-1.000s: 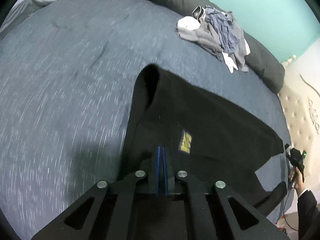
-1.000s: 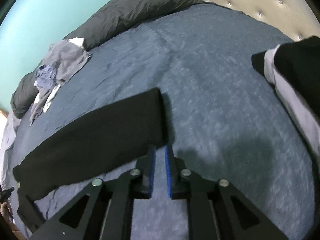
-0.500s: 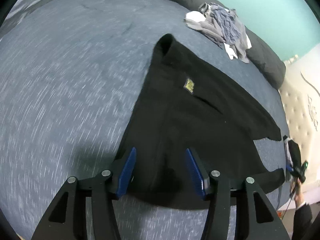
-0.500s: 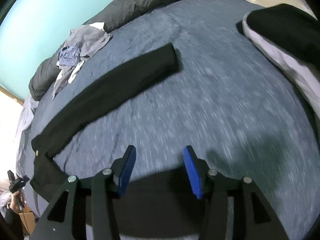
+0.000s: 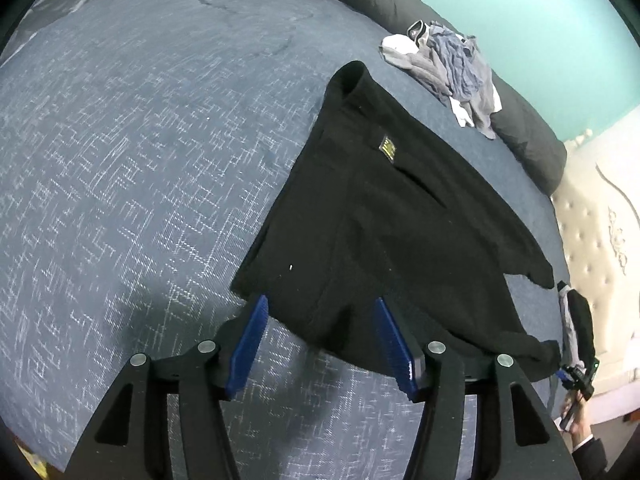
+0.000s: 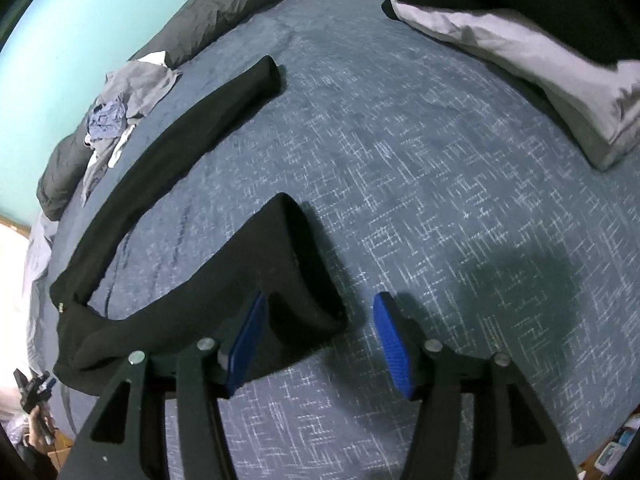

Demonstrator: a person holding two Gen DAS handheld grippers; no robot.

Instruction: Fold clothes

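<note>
Trousers (image 5: 384, 216), black with a small yellow label, lie spread flat on the blue bedspread (image 5: 132, 168) in the left wrist view. The left gripper (image 5: 320, 336) hovers at their near edge, jaws parted after just opening, pads off the cloth. A heap of grey laundry (image 5: 448, 60) sits beyond.

From the right wrist, both legs reach across the bedspread. The right gripper (image 6: 320, 336) has also just been opening; one leg's hem lies loose between its jaws, ungripped.

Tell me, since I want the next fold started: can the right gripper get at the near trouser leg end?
Probably yes: the right gripper is open, the leg end lies just ahead, uncovered.
</note>
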